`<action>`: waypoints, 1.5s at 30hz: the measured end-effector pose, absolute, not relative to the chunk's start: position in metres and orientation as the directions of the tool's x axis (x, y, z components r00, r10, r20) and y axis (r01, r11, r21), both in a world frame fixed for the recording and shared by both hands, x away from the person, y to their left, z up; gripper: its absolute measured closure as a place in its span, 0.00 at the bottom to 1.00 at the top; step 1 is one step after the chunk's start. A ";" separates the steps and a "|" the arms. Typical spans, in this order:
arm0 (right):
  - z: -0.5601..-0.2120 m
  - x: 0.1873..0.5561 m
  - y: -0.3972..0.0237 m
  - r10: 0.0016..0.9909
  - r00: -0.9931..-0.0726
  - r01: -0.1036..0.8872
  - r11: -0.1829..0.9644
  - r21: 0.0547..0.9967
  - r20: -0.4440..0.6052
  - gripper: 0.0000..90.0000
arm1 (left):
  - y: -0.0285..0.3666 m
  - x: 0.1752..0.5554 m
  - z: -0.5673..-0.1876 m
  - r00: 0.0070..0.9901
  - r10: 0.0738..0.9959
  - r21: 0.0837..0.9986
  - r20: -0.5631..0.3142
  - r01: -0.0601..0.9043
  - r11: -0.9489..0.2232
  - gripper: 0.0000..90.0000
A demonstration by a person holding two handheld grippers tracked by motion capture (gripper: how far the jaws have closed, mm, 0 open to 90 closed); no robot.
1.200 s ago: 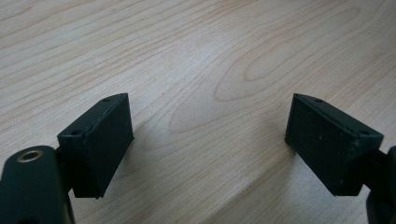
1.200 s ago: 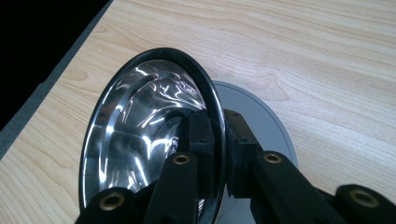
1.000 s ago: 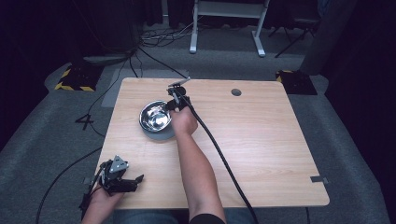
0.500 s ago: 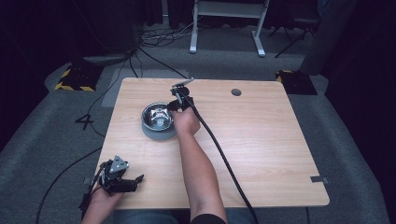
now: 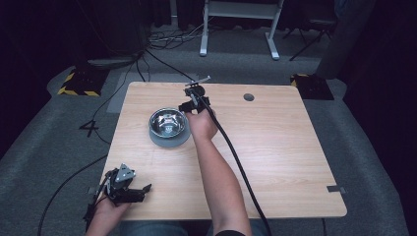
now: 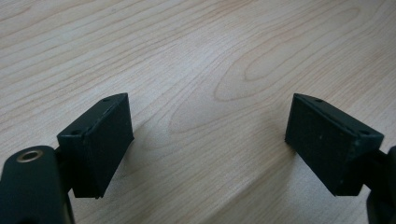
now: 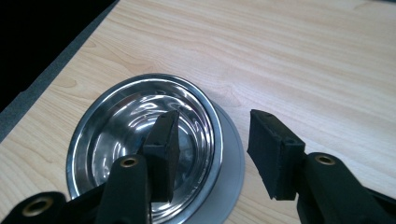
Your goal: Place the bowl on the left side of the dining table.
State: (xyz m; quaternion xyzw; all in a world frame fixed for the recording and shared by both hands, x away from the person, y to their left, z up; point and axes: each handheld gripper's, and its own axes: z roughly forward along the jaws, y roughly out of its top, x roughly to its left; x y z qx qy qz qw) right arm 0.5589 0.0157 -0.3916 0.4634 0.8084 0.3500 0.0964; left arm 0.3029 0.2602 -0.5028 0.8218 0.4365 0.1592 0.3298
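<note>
Fingers [image 7: 163,140] of the right gripper [image 7: 212,154] stand apart and have just been opening, one over the steel bowl [image 5: 168,123], one outside its rim, nothing clamped. That bowl sits on the tabletop [image 5: 295,147], left of centre: probably light, rigid, slick. Best pinched across the rim. The left gripper [image 6: 208,140] idles agape near the front edge.
</note>
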 end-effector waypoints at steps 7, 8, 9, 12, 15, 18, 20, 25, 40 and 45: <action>-0.371 0.544 0.013 0.758 -0.643 0.600 0.407 0.688 0.113 0.56 | 0.260 0.303 -0.503 0.568 0.823 0.681 -0.027 0.613 -0.401 0.17; -0.368 0.541 0.012 0.748 -0.656 0.586 0.420 0.693 0.101 0.56 | 0.260 0.303 -0.503 0.568 0.822 0.681 -0.027 0.613 -0.401 0.17; -0.366 0.539 0.011 0.746 -0.658 0.582 0.424 0.694 0.097 0.56 | 0.260 0.303 -0.503 0.568 0.822 0.681 -0.026 0.613 -0.402 0.17; -0.358 0.531 0.005 0.725 -0.683 0.559 0.441 0.702 0.090 0.56 | 0.260 0.303 -0.503 0.568 0.823 0.681 -0.026 0.613 -0.402 0.17; -0.350 0.523 -0.004 0.705 -0.706 0.526 0.455 0.719 0.071 0.56 | 0.260 0.303 -0.503 0.568 0.823 0.681 -0.026 0.612 -0.402 0.17; -0.342 0.515 -0.018 0.701 -0.710 0.514 0.454 0.728 0.064 0.56 | 0.260 0.303 -0.503 0.567 0.824 0.683 -0.025 0.611 -0.400 0.17; -0.338 0.511 -0.026 0.697 -0.714 0.505 0.455 0.733 0.059 0.56 | 0.260 0.303 -0.503 0.568 0.823 0.681 -0.025 0.612 -0.402 0.17; -0.330 0.499 -0.047 0.705 -0.707 0.500 0.442 0.745 0.057 0.55 | 0.260 0.303 -0.503 0.567 0.824 0.683 -0.024 0.611 -0.400 0.17; -0.325 0.473 -0.110 0.730 -0.682 0.489 0.406 0.772 0.048 0.54 | 0.260 0.303 -0.503 0.569 0.822 0.679 -0.028 0.614 -0.402 0.17; -0.327 0.460 -0.130 0.736 -0.676 0.480 0.406 0.778 0.033 0.54 | 0.260 0.303 -0.503 0.569 0.822 0.679 -0.029 0.614 -0.402 0.17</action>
